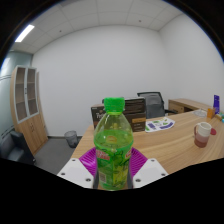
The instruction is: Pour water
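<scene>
Tool: clenched on green-capped bottle, held upright above the surface. Risk: cap still on; the far cup could tip if knocked.

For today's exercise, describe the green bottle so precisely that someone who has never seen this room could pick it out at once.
Start at the long wooden table in the white-walled office. At its near end the gripper holds a clear plastic bottle upright, both purple pads pressing its sides. Its bright green cap and green leafy label set it apart from the small pinkish cup farther along the table.
</scene>
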`<act>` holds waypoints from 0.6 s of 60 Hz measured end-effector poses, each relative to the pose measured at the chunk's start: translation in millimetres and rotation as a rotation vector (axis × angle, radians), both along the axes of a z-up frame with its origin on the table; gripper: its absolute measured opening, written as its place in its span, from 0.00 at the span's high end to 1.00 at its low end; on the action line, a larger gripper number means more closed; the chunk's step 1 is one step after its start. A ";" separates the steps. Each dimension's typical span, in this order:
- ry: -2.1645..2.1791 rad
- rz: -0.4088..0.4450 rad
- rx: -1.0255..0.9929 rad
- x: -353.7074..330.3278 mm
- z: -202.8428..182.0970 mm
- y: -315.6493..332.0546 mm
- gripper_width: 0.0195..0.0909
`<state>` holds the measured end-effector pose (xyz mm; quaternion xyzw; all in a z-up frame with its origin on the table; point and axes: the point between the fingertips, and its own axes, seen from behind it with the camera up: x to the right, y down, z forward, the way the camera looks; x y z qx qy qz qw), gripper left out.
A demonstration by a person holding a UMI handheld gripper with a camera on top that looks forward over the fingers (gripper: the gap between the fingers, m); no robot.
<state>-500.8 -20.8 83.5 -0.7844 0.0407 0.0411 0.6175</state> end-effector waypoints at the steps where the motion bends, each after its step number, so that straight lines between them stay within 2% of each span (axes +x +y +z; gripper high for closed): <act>1: 0.021 -0.002 -0.007 4.0 0.3 1.2 0.73; 6: 0.117 -0.017 -0.075 22.8 -2.7 6.5 0.73; 12: 0.292 -0.030 -0.125 55.2 12.7 11.3 0.73; 22: 0.768 -0.128 -0.108 132.8 51.7 22.9 0.73; 36: 1.282 -0.217 -0.144 215.8 65.4 26.9 0.73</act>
